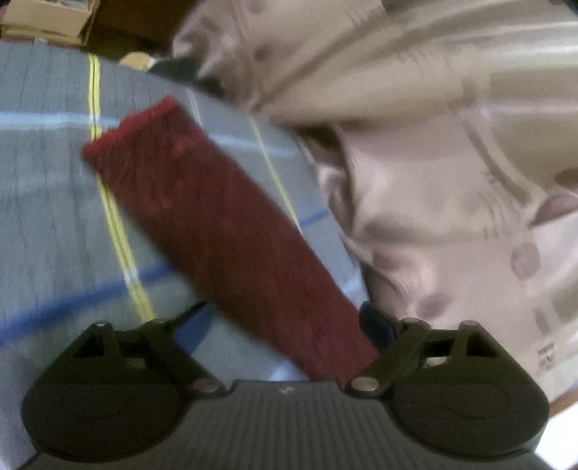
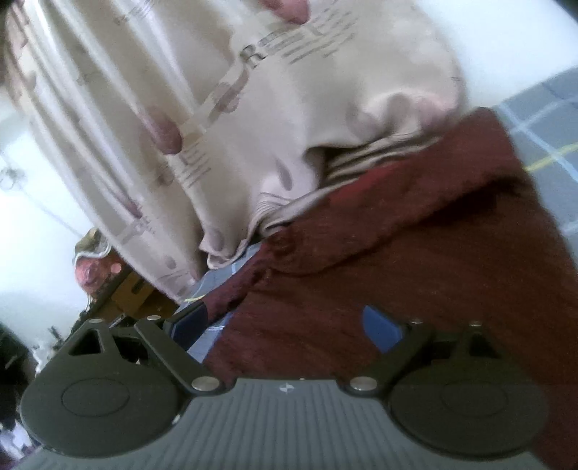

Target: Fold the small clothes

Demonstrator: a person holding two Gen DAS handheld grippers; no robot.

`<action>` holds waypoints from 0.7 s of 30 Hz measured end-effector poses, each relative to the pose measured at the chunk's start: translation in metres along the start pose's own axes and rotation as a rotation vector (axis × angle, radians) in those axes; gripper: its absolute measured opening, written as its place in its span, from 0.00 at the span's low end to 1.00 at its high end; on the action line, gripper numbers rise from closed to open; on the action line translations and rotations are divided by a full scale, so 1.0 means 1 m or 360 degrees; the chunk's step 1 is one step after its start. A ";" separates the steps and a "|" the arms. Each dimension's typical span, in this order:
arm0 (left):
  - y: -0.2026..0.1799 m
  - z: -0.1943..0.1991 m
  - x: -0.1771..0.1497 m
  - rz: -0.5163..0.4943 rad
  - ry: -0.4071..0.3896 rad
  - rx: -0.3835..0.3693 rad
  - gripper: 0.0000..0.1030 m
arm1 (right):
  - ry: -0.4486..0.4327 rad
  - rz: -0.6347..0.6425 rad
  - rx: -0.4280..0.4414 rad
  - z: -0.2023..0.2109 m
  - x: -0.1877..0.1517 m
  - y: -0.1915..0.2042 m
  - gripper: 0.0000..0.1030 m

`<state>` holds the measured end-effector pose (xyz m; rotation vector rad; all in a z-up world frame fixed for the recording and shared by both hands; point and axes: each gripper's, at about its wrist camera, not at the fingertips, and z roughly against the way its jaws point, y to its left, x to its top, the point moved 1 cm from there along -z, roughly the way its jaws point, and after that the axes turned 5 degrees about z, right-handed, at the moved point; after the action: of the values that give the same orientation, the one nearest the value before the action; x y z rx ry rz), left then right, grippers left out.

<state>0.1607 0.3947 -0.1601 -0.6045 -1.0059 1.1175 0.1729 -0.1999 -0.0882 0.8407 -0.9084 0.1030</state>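
A dark red knit garment lies on a grey-blue checked cloth [image 1: 47, 188]. In the left wrist view one long red sleeve [image 1: 216, 224] runs from the upper left down between the fingers of my left gripper [image 1: 285, 325]. Its jaws stand wide, and the blue pads [image 1: 375, 323] do not press on the sleeve. In the right wrist view the garment's broad red body [image 2: 415, 253] fills the right side and passes under my right gripper [image 2: 285, 325]. That gripper is also open, with its blue pads [image 2: 381, 327] far apart. Both views are blurred.
A person in a cream printed top [image 1: 433, 162] [image 2: 216, 108] stands close behind the cloth's edge. A cardboard box [image 1: 47, 18] sits beyond the cloth at the upper left. Brown boxes [image 2: 133, 289] and a pinkish object [image 2: 90, 267] lie in the background. The checked cloth [image 2: 549, 119] extends to the right.
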 end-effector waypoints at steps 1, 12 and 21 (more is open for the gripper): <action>0.000 -0.005 0.007 -0.0006 -0.0008 -0.0005 0.86 | -0.0010 -0.0018 -0.0004 0.005 -0.001 -0.003 0.90; -0.014 -0.041 0.035 -0.0124 -0.0069 0.0125 0.06 | -0.0105 -0.0091 -0.0063 0.033 -0.007 -0.012 0.93; -0.178 -0.030 -0.008 -0.0584 -0.0113 -0.0190 0.06 | -0.0232 -0.0192 -0.0133 0.062 -0.002 -0.038 0.94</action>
<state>0.2657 0.3261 -0.0301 -0.4538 -1.1963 0.7631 0.1465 -0.2679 -0.0923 0.8310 -0.9892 -0.1016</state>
